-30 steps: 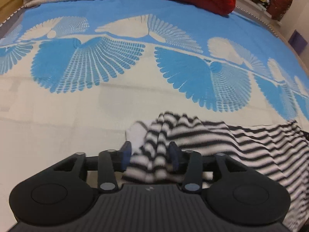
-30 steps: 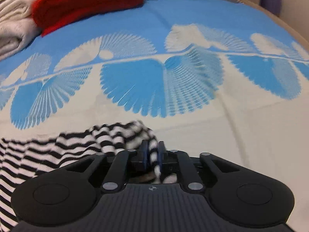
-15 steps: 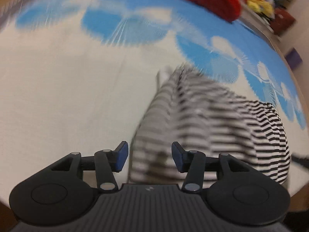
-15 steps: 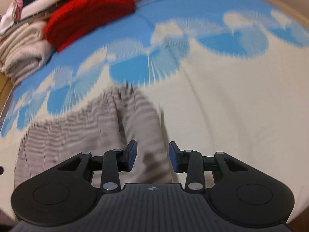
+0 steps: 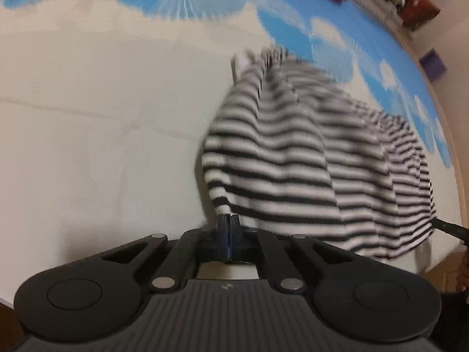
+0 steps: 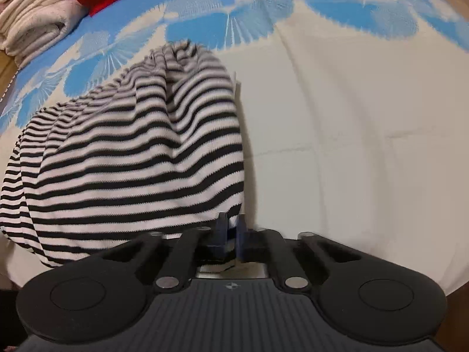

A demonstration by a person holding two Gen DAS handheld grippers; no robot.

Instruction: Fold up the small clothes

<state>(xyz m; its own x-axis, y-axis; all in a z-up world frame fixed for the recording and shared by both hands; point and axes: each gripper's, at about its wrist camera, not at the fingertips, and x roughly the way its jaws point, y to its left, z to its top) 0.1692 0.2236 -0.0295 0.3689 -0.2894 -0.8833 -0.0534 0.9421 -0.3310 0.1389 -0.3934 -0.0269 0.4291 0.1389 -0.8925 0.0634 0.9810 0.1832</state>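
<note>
Both grippers were closed on the striped garment's near hem: left gripper (image 5: 228,228) at its left corner, right gripper (image 6: 231,230) at its right. Striped garment (image 5: 307,170) lay ahead on the bed (image 5: 102,146). Advice: keep equal tension and align corners when folding.

garment (image 5: 307,170) on bedspread (image 5: 96,135); blankets (image 6: 32,26) behind
</note>
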